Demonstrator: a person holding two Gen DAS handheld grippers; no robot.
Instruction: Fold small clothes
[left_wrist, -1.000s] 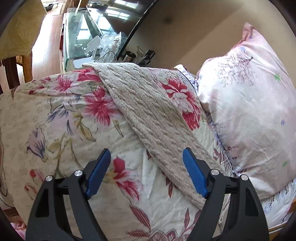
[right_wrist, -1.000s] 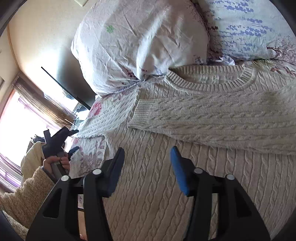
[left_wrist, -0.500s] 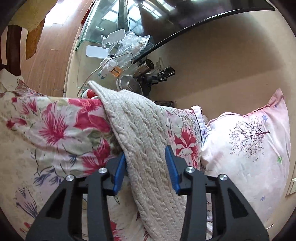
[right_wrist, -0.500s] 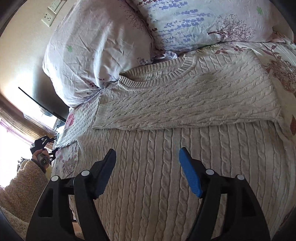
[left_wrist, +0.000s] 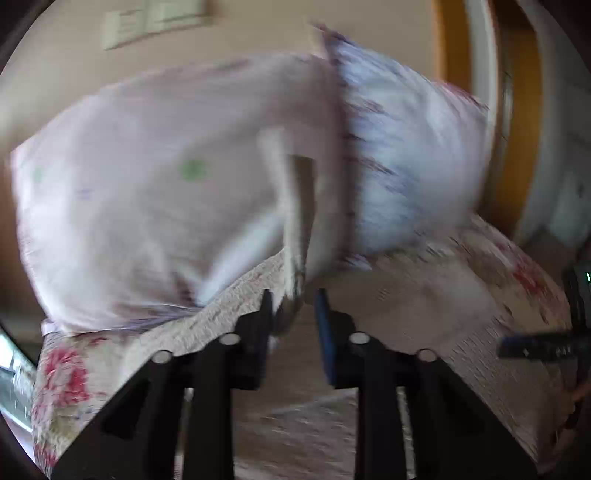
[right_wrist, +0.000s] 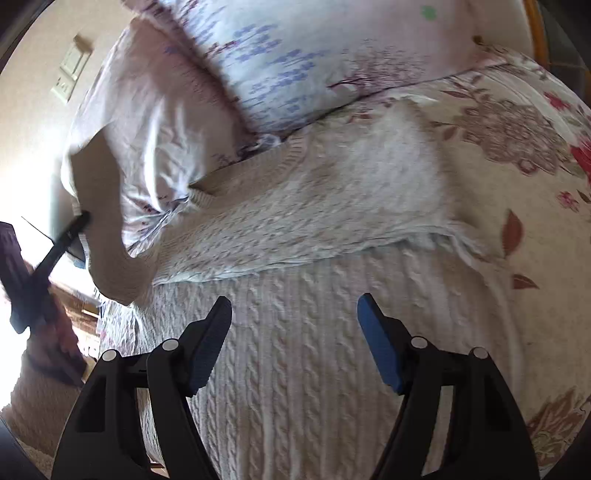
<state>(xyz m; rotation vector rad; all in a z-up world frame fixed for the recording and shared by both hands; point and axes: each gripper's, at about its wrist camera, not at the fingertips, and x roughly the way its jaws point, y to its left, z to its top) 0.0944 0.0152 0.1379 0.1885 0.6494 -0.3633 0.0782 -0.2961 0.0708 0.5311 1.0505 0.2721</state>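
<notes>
A beige cable-knit sweater (right_wrist: 295, 354) lies on the floral bedspread (right_wrist: 517, 192), one sleeve folded across its chest (right_wrist: 332, 206). My left gripper (left_wrist: 293, 317) is shut on the other sleeve (left_wrist: 299, 206) and holds it lifted; the sleeve hangs blurred in front of the pillows. In the right wrist view that lifted sleeve (right_wrist: 107, 229) and the left gripper (right_wrist: 48, 258) show at far left. My right gripper (right_wrist: 295, 332) is open and empty, hovering over the sweater's body.
Two pillows, a pink one (left_wrist: 147, 184) and a blue-flowered one (left_wrist: 406, 166), stand at the head of the bed against the wall. A wooden door frame (left_wrist: 450, 44) is at the right. The sweater's lower part (left_wrist: 480, 332) runs right.
My left gripper closed on the sleeve at the bed's edge and swung it up toward the pillows. My right gripper opened wider and drew back over the sweater's body.
</notes>
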